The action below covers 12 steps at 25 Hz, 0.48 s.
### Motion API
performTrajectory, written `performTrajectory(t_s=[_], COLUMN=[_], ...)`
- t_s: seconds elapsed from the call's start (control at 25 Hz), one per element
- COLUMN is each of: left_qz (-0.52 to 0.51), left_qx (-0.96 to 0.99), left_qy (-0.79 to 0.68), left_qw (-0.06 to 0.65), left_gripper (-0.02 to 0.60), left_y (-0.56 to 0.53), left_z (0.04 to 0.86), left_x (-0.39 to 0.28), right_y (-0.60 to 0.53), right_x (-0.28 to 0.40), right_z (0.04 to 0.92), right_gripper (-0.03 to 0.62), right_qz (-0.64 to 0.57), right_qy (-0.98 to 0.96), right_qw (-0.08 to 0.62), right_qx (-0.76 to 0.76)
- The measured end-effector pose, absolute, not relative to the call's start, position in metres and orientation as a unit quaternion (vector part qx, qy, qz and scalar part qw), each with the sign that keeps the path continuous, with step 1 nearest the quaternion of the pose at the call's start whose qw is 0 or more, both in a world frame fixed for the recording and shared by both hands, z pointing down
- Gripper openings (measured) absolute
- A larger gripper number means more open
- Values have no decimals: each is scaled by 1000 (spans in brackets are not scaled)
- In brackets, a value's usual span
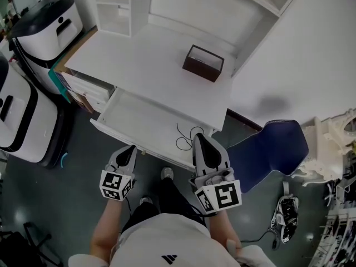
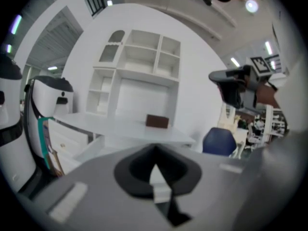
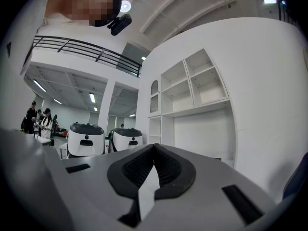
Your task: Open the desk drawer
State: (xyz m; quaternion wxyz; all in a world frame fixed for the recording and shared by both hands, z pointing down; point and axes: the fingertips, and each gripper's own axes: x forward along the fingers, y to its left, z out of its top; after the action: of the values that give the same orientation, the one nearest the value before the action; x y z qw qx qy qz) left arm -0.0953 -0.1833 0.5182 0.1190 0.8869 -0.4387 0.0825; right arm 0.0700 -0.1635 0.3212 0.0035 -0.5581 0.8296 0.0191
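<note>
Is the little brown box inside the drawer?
No, the brown box sits up on the desk top, behind the open drawer.

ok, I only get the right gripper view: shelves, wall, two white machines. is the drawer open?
Observer: Yes. The head view shows the drawer standing out from under the desk.
Operator: Anything inside?
Observer: Just a thin black cable looped near its front right corner. The rest looks bare.
Operator: Left claw on the front panel?
Observer: No. The left claw is shut on nothing, in front of the drawer.
</note>
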Motion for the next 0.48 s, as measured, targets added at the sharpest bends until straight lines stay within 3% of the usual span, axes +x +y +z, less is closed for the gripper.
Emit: performTrajectory(t_s=[0.48], left_qz=[14], left_qx=[880], left_qy=[-472], left_qw=[50], left_gripper=[5], left_y=[-170], left_z=[426], left_x=[-122], right_y=[-147], right_x=[63], right_z=[307], right_gripper=[0], right_qz=[36], right_qy=[829], right_qw=[14], right_qx=[-558])
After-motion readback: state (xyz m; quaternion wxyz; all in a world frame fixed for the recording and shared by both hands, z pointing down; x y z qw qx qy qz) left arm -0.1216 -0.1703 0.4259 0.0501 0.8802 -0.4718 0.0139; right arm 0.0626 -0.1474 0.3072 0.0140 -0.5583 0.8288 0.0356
